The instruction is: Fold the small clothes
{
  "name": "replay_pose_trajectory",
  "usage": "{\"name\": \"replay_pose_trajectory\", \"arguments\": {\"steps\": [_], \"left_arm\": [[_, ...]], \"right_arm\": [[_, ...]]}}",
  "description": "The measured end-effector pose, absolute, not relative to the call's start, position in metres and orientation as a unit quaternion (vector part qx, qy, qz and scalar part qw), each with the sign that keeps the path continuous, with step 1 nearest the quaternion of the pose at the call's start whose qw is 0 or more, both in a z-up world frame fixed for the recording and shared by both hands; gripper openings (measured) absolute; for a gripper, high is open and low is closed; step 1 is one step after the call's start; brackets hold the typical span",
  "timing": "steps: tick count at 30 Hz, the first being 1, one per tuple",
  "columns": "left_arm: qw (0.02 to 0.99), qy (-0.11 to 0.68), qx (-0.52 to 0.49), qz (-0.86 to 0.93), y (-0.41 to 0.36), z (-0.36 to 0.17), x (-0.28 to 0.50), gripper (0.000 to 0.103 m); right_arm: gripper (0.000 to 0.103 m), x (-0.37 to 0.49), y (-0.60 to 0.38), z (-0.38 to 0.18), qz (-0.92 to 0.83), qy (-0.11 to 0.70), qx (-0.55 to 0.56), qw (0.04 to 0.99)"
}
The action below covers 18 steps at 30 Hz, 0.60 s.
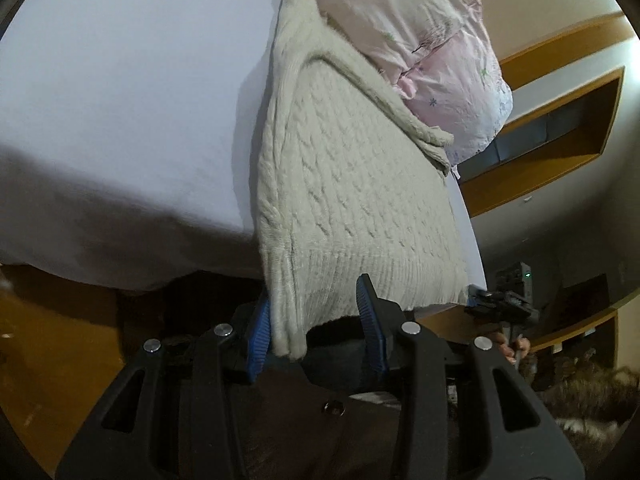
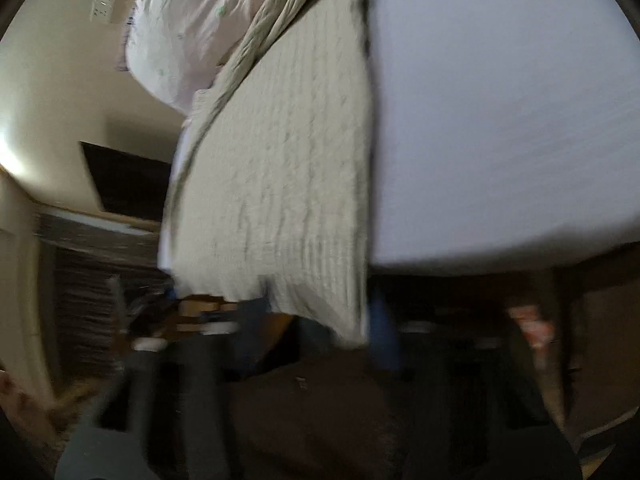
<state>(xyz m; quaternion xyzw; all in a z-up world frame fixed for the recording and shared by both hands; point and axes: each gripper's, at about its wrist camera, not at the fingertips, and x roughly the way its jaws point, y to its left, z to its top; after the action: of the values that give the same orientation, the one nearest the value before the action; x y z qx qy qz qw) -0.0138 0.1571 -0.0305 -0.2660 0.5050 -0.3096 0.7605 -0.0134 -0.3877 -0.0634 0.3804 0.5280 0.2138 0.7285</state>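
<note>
White sheet [image 1: 120, 120] covered the bed; a cream cable-knit sweater [image 1: 352, 200] lay flat along its edge, ribbed hem hanging over the near side. One sleeve [image 1: 380, 92] was folded diagonally across the body of the knit.

Left gripper [image 1: 316, 328]: jaws wide apart, blue ribbed pads [image 1: 368, 320] on black fingers. The hem's left corner hung down between them, touching the left pad; the right pad stood clear of it, so nothing was clamped.

Right gripper [image 2: 316, 344]: view heavily motion-blurred. One blue pad [image 2: 382, 336] showed just beside the hem's right corner [image 2: 344, 320]; the other finger was smeared, so jaw opening and grip could not be told. In the left view its tip [image 1: 480, 298] sat at the hem's far corner.

Pink floral pillow [image 1: 440, 60] lay against the sweater's upper end, part of it resting on the knit. Behind it, a beige wall with wood-trimmed recesses [image 1: 560, 120]. No legible writing.
</note>
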Motion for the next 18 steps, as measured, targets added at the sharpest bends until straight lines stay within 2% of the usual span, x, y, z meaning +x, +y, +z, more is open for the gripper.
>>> {"name": "replay_pose_trajectory", "arguments": {"steps": [2, 3, 4, 9, 13, 15, 18], "left_arm": [[0.75, 0.506, -0.281, -0.321, 0.153, -0.035, -0.014, 0.035], [0.742, 0.505, -0.29, -0.332, 0.15, -0.036, -0.014, 0.014], [0.735, 0.503, -0.299, -0.343, 0.149, -0.035, -0.015, 0.009], [0.755, 0.446, -0.293, -0.381, 0.148, 0.02, -0.003, 0.008], [0.814, 0.368, -0.257, -0.369, 0.138, 0.09, 0.061, 0.008], [0.833, 0.349, -0.26, -0.343, 0.132, 0.105, 0.107, 0.008], [0.856, 0.35, -0.255, -0.282, 0.115, 0.104, 0.193, 0.008]], "right_arm": [[0.009, -0.013, -0.383, -0.066, 0.237, 0.52, 0.392, 0.721], [0.009, -0.014, -0.381, -0.059, 0.246, 0.51, 0.387, 0.727], [0.009, -0.013, -0.381, -0.049, 0.254, 0.498, 0.384, 0.735], [0.008, 0.013, -0.39, 0.027, 0.274, 0.388, 0.357, 0.804], [0.008, 0.08, -0.405, 0.083, 0.265, 0.287, 0.351, 0.851], [0.008, 0.127, -0.412, 0.088, 0.245, 0.256, 0.373, 0.858], [0.008, 0.198, -0.421, 0.067, 0.184, 0.256, 0.408, 0.857]]}}
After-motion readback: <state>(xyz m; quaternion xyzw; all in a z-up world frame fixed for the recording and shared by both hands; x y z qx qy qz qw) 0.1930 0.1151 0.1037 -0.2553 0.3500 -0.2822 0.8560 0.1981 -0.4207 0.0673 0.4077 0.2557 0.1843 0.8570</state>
